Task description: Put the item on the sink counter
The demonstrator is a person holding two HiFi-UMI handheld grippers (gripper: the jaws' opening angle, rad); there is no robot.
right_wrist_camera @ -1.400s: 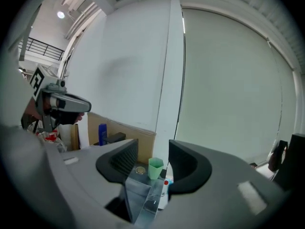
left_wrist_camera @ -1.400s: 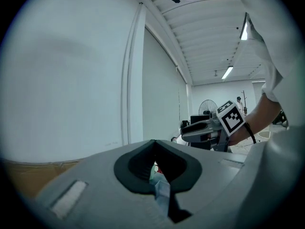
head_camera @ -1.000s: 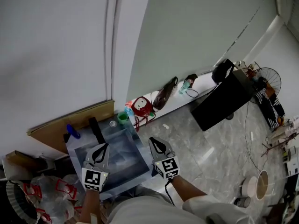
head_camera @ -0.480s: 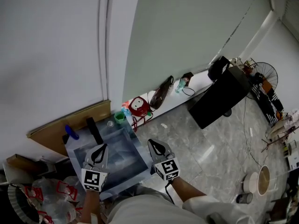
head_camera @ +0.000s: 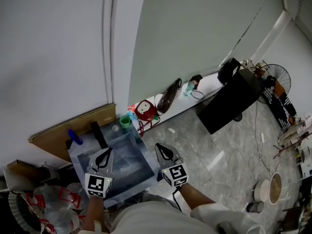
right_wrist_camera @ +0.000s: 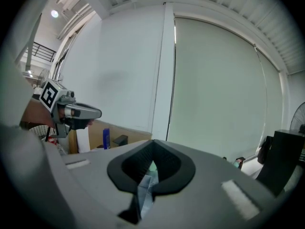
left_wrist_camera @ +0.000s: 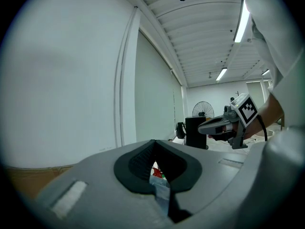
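A steel sink [head_camera: 127, 167] sits low in the head view, with a narrow counter rim [head_camera: 80, 147] round it. At the back of the rim stand a blue bottle [head_camera: 73, 137], a black faucet [head_camera: 99, 135], a small clear cup [head_camera: 116, 128] and a green cup [head_camera: 126, 122]. My left gripper [head_camera: 106, 151] hovers over the basin's left part, shut and empty. My right gripper [head_camera: 159, 146] hangs just past the sink's right edge, also shut with nothing in it. The right gripper view shows the blue bottle [right_wrist_camera: 106, 138] and my left gripper [right_wrist_camera: 83, 112] to its left.
A red item [head_camera: 145, 111] and a dark bag [head_camera: 169, 97] lie on the ledge behind the sink. A black cabinet [head_camera: 233, 101] and a fan [head_camera: 279, 84] stand to the right. Plastic bags [head_camera: 48, 199] crowd the lower left, cardboard [head_camera: 73, 123] leans on the wall.
The head view has slid slightly, so the scene sits a little further left. Both grippers keep their places by the sink.
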